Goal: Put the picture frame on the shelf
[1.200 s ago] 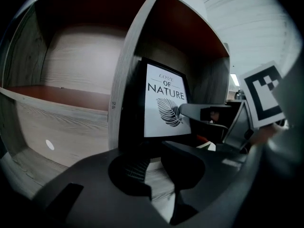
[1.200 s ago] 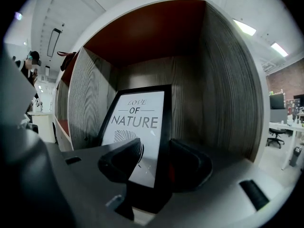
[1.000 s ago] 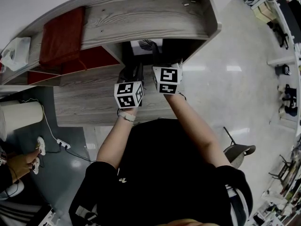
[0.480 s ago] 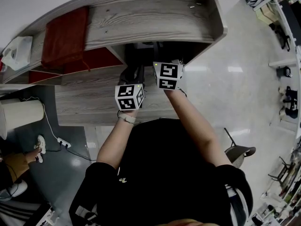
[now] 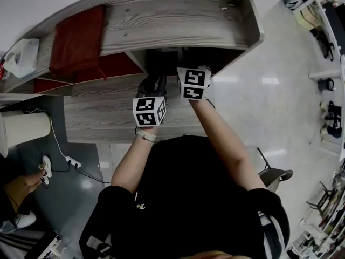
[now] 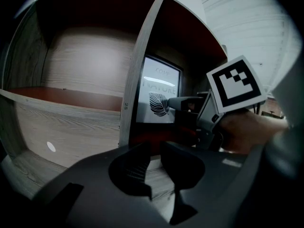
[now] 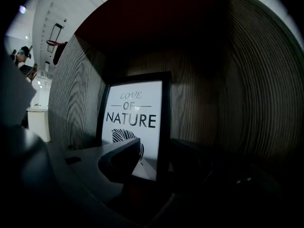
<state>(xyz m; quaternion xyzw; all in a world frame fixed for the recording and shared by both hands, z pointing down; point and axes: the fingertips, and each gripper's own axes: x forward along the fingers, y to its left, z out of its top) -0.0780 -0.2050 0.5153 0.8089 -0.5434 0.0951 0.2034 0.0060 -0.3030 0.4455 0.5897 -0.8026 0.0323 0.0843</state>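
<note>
The picture frame (image 7: 135, 122), black-edged with a white "NATURE" print and a leaf, stands upright inside a dark compartment of the grey wood shelf (image 5: 172, 20). My right gripper (image 7: 156, 152) is shut on its right edge, one finger in front of the print and one behind. In the left gripper view the frame (image 6: 159, 96) shows just right of the upright divider (image 6: 137, 80), with the right gripper's marker cube (image 6: 235, 84) beside it. My left gripper (image 6: 153, 148) hangs in front of the divider, narrowly open and holding nothing. From the head view the frame is hidden under the shelf top.
A red cloth (image 5: 73, 42) lies on the shelf top at left, with a white bag (image 5: 19, 58) at its far end. A white bin (image 5: 24, 131) and a power strip (image 5: 70, 163) sit on the floor at left. A chair (image 5: 275, 174) stands at right.
My right gripper has pushed the frame deeper into the compartment; a second ago the print still showed under the shelf top, now it is hidden. The left gripper has barely moved.
</note>
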